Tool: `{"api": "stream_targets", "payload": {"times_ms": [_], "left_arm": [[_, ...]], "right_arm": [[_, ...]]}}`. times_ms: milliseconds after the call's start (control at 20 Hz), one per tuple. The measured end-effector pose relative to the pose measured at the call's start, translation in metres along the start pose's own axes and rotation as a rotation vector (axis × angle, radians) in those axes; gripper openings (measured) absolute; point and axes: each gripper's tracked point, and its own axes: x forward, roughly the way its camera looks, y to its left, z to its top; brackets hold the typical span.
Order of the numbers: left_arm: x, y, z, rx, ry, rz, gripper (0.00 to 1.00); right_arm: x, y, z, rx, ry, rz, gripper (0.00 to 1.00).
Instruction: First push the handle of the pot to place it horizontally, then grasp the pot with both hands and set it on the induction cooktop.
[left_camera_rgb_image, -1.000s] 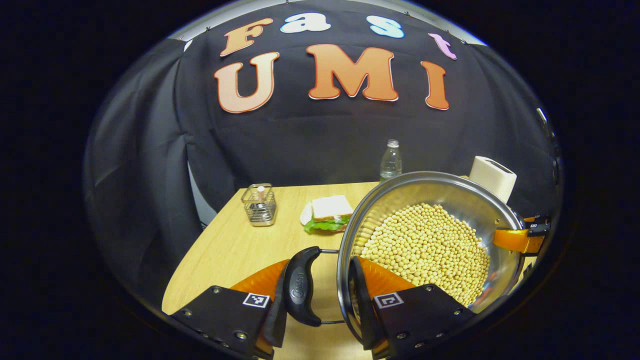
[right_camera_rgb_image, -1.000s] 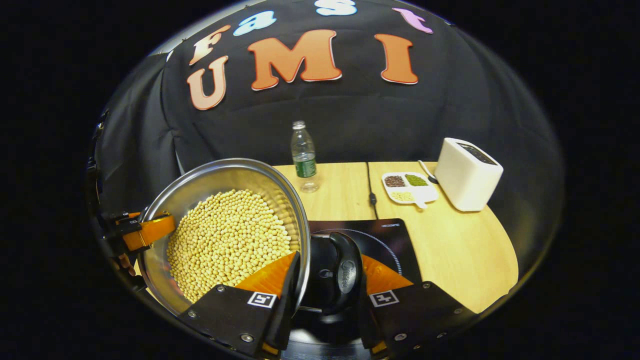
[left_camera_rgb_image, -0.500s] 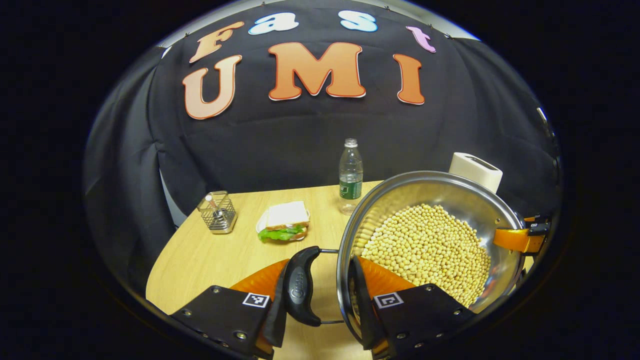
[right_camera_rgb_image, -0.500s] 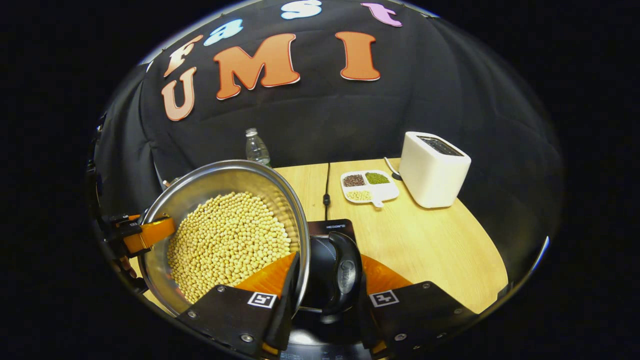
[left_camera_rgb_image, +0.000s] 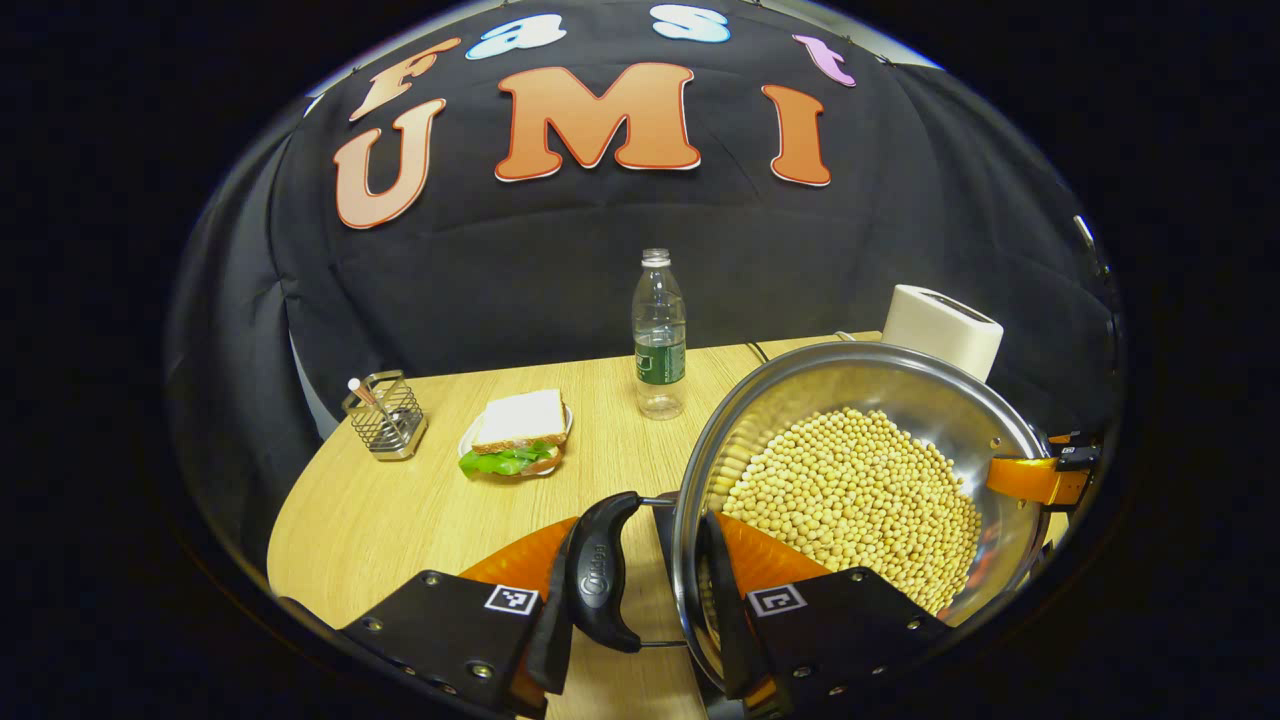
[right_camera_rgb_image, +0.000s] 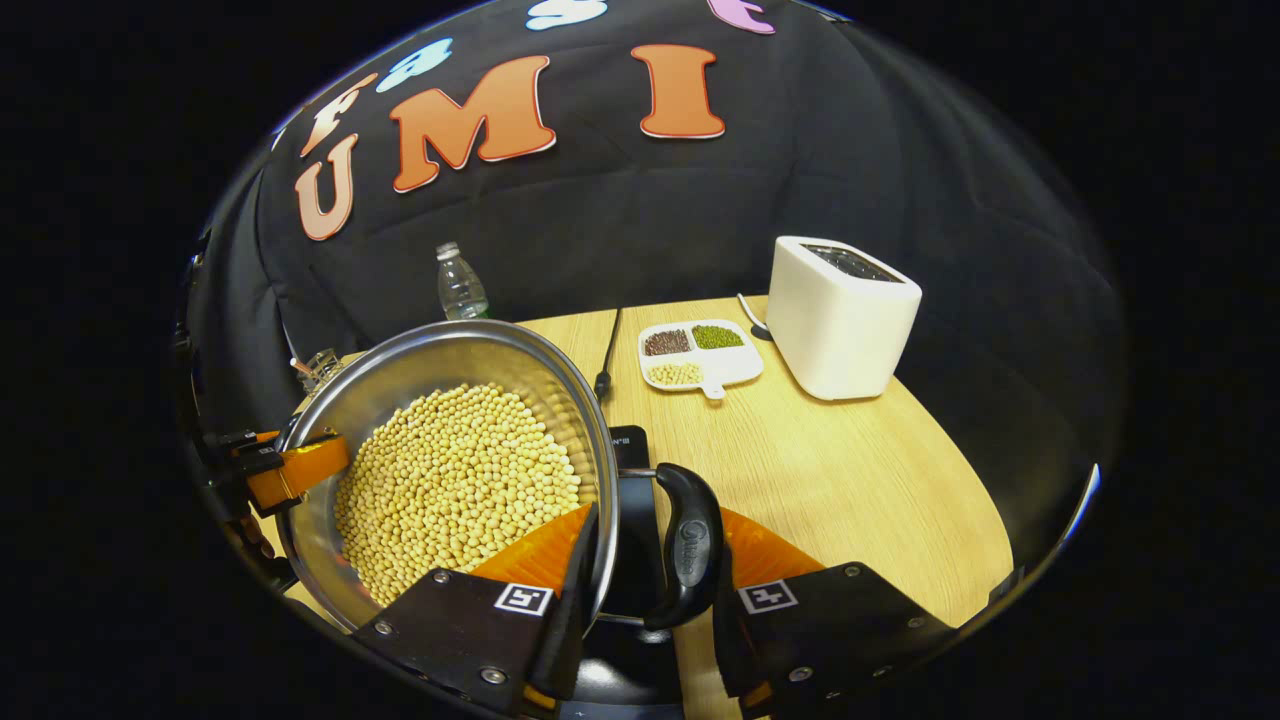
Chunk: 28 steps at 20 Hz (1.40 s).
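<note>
Counts: one wire basket (left_camera_rgb_image: 383, 416), one sandwich (left_camera_rgb_image: 515, 435) on a small plate, one water bottle (left_camera_rgb_image: 659, 335), one pot (left_camera_rgb_image: 860, 400), one divided dish (right_camera_rgb_image: 698, 355) with three heaps of grains, one toaster (right_camera_rgb_image: 840, 315), two grippers.
Wire basket: square, thin metal mesh, a stick leaning in it; far left on the table (left_camera_rgb_image: 400, 520).
Sandwich: white bread over green leaf, just right of the basket.
Water bottle: clear plastic, upright, between sandwich and pot.
Table: pale wood grain, rounded edge.
Pot: round, shiny steel, filled with small yellowish beans (left_camera_rgb_image: 850, 500); two curved dark loop handles on wire brackets, both lying level.
Left gripper (left_camera_rgb_image: 640, 600): clamped on the pot's near side, one finger outside the left handle (left_camera_rgb_image: 598, 585), the other inside the rim among the beans.
Right gripper (right_camera_rgb_image: 645, 600): clamped likewise, one finger inside the rim, the other outside the right handle (right_camera_rgb_image: 690, 545).
Pot's place: held between both grippers; whether it rests on anything I cannot tell.
Induction cooktop (right_camera_rgb_image: 628, 445): flat, dark, glossy, its corner just beside the pot under the right handle.
Toaster: white, boxy, rounded corners, far right.
</note>
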Motion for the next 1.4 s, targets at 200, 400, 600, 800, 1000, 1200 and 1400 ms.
{"api": "stream_targets", "payload": {"times_ms": [200, 400, 600, 800, 1000, 1200, 1400], "left_arm": [[0.006, -0.003, -0.002, 0.002, -0.001, -0.005, 0.6], [0.007, -0.006, -0.004, -0.001, 0.009, -0.011, 0.6], [0.009, -0.007, -0.007, -0.006, 0.018, -0.014, 0.6], [0.01, -0.007, -0.011, -0.013, 0.034, -0.019, 0.6], [0.007, -0.005, -0.012, 0.013, 0.05, -0.002, 0.67], [0.002, 0.003, -0.006, 0.022, 0.028, 0.036, 0.75], [-0.009, 0.009, 0.016, -0.044, -0.058, 0.088, 0.75]], "right_arm": [[0.007, -0.004, 0.0, 0.018, -0.001, -0.004, 0.53], [0.013, -0.006, -0.001, 0.025, 0.01, -0.003, 0.53], [0.017, -0.004, 0.0, 0.039, 0.01, -0.005, 0.53], [0.024, -0.003, 0.001, 0.054, 0.016, -0.005, 0.55], [0.025, -0.003, 0.002, 0.034, 0.005, -0.013, 0.62], [0.002, -0.007, 0.024, -0.021, -0.094, -0.041, 0.78], [-0.041, -0.012, 0.065, -0.068, -0.244, -0.051, 0.91]]}}
